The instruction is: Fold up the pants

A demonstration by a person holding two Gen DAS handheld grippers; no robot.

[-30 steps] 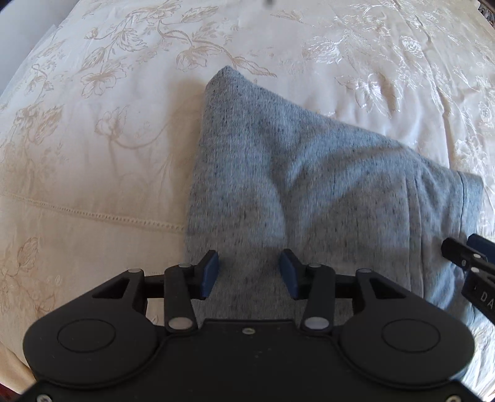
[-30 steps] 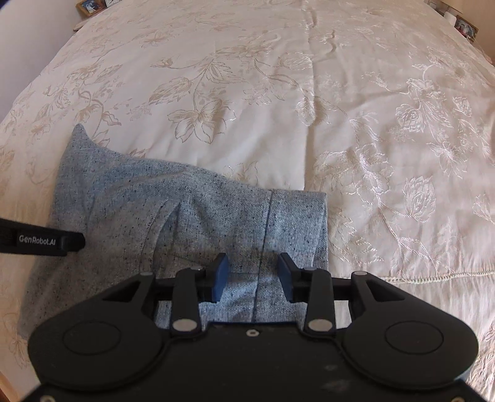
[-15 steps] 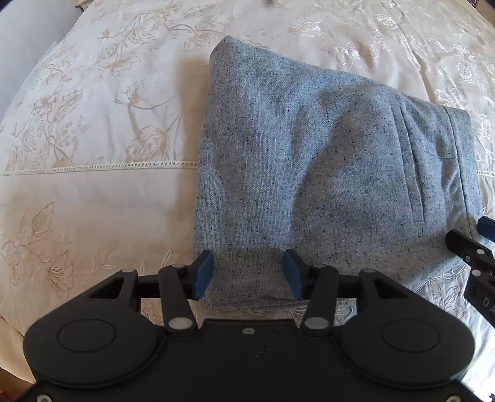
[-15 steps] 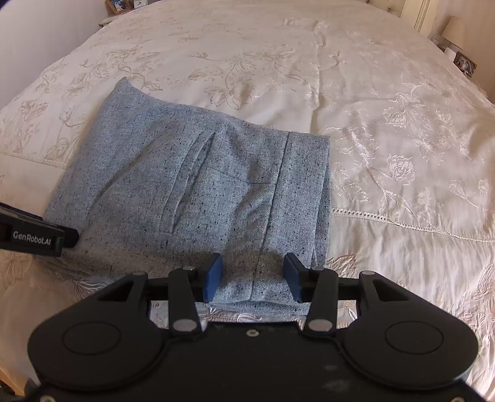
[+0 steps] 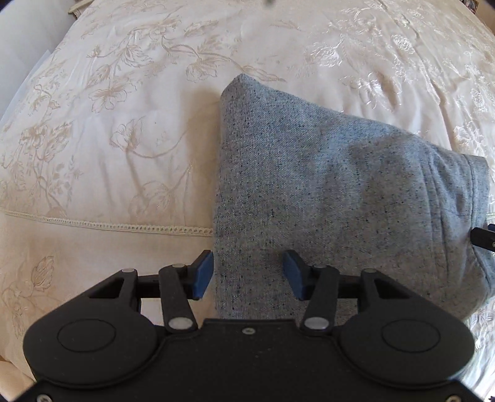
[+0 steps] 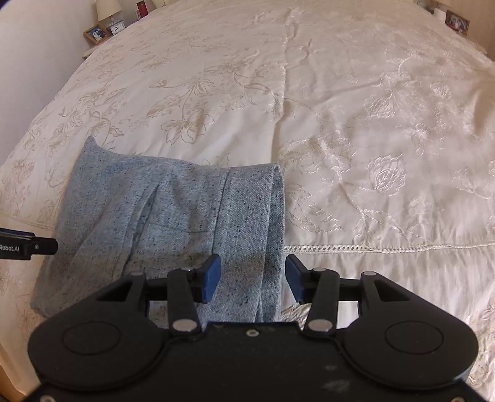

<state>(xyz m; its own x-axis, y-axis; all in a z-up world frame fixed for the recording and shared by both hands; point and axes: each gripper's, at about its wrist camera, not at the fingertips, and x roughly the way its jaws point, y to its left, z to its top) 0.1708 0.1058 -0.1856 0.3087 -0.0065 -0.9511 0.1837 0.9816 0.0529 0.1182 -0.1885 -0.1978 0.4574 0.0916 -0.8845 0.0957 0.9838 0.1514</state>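
Both grippers hang over the near edge of the folded pants on the bed.

From the left wrist, the left gripper [image 5: 249,275] has just been opening its jaws; they stand apart, straddling the left near corner of the pants [image 5: 340,198] with the cloth lying loose between the blue pads [image 5: 202,275], which do not press on it. Half a second ago more of the pants' near edge showed ahead of the jaws; now it runs under the gripper body. The pants are grey, dark-flecked, folded into a thick slab with one far corner poking up. At the right edge a bit of the right gripper [image 5: 484,238] is cut off.

From the right wrist, the right gripper [image 6: 253,278] has likewise just been widening, released, with the pants' [image 6: 173,222] right folded edge between its pads but seemingly untouched, though the near part is hidden by the body. A pocket slit and a seam show. The bedspread [image 6: 355,130] is cream with embroidered flowers. Far off, a picture frame [image 6: 96,33] and lamp base [image 6: 106,9] are small and blurry.
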